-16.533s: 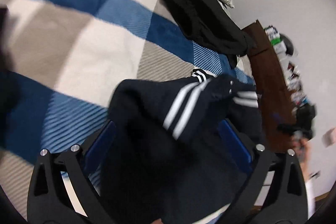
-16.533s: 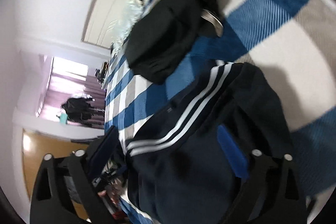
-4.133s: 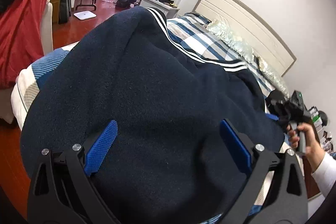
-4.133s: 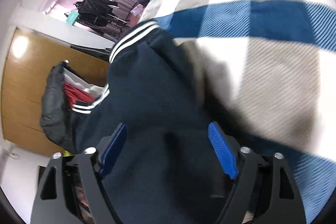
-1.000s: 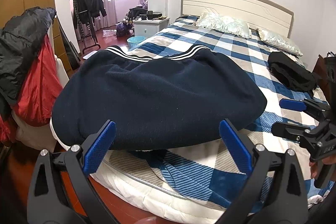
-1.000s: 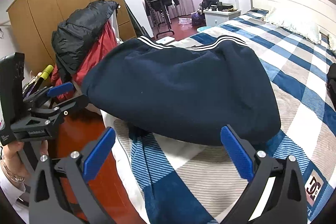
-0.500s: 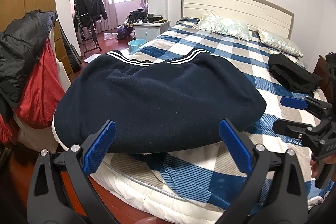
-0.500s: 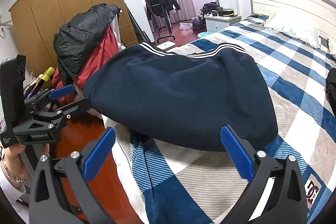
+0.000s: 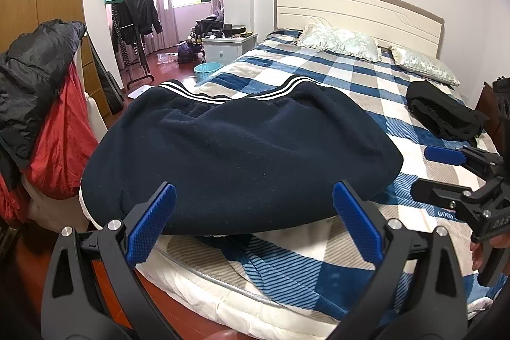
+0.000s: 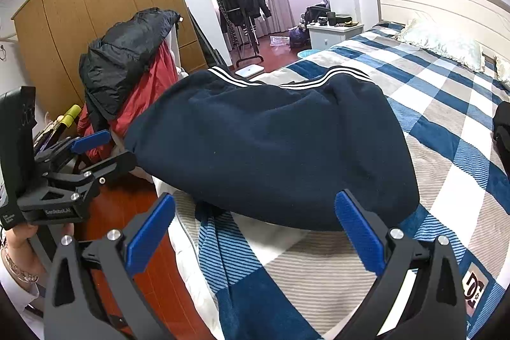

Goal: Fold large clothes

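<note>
Across the bed [image 9: 357, 85] the jacket [image 9: 242, 155] now lies folded, both grippers [image 9: 251, 220] [image 10: 255, 228] drawn back, spread and empty, so folding looks finished.

The navy garment [image 9: 236, 155] covers whatever it has folded beneath, and the bed [image 9: 318, 257] under it. The black bundle [image 10: 503, 133] is cut by the right wrist view's edge. The right tongs [image 9: 427, 172] run off the frame. Things on the nightstand [image 9: 229, 45] are too small to name.
</note>
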`<state>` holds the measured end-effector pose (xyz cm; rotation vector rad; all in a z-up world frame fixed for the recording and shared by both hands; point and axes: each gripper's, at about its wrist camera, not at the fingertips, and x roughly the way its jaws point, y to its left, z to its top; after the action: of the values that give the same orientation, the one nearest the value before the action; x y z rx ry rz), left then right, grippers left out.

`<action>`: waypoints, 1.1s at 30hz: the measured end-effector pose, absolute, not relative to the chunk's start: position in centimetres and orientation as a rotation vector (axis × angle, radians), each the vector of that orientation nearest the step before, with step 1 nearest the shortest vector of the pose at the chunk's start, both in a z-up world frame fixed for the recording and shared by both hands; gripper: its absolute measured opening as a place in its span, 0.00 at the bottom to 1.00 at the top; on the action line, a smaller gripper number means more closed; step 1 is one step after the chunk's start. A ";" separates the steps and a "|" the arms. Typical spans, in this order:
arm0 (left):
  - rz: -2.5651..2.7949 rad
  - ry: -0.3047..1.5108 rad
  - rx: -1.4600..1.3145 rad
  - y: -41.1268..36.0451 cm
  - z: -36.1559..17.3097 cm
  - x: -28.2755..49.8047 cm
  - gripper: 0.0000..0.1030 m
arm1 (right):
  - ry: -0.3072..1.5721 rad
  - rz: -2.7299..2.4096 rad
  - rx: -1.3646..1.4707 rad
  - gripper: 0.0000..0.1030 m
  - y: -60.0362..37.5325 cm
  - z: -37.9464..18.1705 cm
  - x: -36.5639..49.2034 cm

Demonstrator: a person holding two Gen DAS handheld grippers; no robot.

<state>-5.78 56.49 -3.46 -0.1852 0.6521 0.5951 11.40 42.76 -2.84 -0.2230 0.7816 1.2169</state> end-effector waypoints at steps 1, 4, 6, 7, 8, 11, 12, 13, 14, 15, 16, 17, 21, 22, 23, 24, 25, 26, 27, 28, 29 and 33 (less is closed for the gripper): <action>0.596 0.651 -0.184 56.5 -3.5 -5.8 0.94 | 0.782 1.218 -0.222 0.95 42.8 -2.9 11.4; 0.594 0.653 -0.186 56.4 -3.5 -5.8 0.94 | 0.777 1.220 -0.223 0.95 42.7 -2.8 11.4; 0.595 0.652 -0.184 56.4 -3.5 -5.8 0.94 | 0.776 1.221 -0.221 0.95 42.7 -2.9 11.4; 0.596 0.651 -0.185 56.4 -3.5 -5.8 0.94 | 0.775 1.219 -0.220 0.95 42.6 -2.9 11.4; 0.594 0.651 -0.185 56.4 -3.4 -5.8 0.94 | 0.775 1.219 -0.221 0.95 42.7 -2.9 11.4; 0.591 0.649 -0.187 56.4 -3.3 -5.7 0.94 | 0.774 1.218 -0.222 0.95 42.7 -2.9 11.4; 0.590 0.649 -0.186 56.3 -3.3 -5.8 0.94 | 0.776 1.219 -0.222 0.95 42.7 -2.9 11.5; 0.589 0.647 -0.184 56.2 -3.3 -5.8 0.94 | 0.777 1.219 -0.221 0.95 42.7 -2.9 11.4; 0.589 0.645 -0.181 56.2 -3.2 -5.7 0.94 | 0.775 1.218 -0.222 0.95 42.7 -2.9 11.4; 0.589 0.645 -0.179 56.0 -3.2 -5.8 0.94 | 0.773 1.216 -0.225 0.95 42.7 -2.9 11.4; 0.589 0.645 -0.176 56.0 -3.2 -5.8 0.94 | 0.773 1.216 -0.225 0.95 42.7 -2.9 11.4; 0.588 0.645 -0.174 56.1 -3.2 -5.7 0.94 | 0.773 1.216 -0.224 0.95 42.7 -2.9 11.4; 0.588 0.647 -0.176 56.1 -3.2 -5.7 0.94 | 0.773 1.217 -0.223 0.95 42.7 -2.9 11.4; 0.587 0.648 -0.176 56.0 -3.2 -5.7 0.94 | 0.773 1.216 -0.223 0.95 42.6 -2.9 11.4; 0.587 0.649 -0.173 56.0 -3.2 -5.7 0.94 | 0.774 1.216 -0.222 0.95 42.6 -2.9 11.4; 0.587 0.649 -0.170 55.9 -3.1 -5.7 0.94 | 0.774 1.216 -0.222 0.95 42.6 -3.0 11.4; 0.585 0.649 -0.168 55.8 -3.1 -5.7 0.94 | 0.777 1.215 -0.223 0.95 42.5 -3.0 11.5; 0.584 0.651 -0.167 55.8 -3.1 -5.6 0.94 | 0.777 1.213 -0.223 0.95 42.5 -3.0 11.5; 0.583 0.653 -0.166 55.8 -3.1 -5.6 0.94 | 0.778 1.213 -0.222 0.95 42.5 -3.1 11.5; 0.580 0.654 -0.168 55.8 -3.1 -5.6 0.94 | 0.780 1.213 -0.223 0.95 42.5 -3.1 11.5; 0.576 0.654 -0.170 55.8 -3.0 -5.5 0.94 | 0.779 1.213 -0.224 0.95 42.5 -3.1 11.5; 0.574 0.652 -0.170 55.6 -3.0 -5.5 0.94 | 0.780 1.213 -0.225 0.95 42.5 -3.1 11.5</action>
<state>-5.50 55.62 -2.98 -0.1696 0.6518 0.5736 11.54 42.50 -3.14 -0.2251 0.7801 1.2131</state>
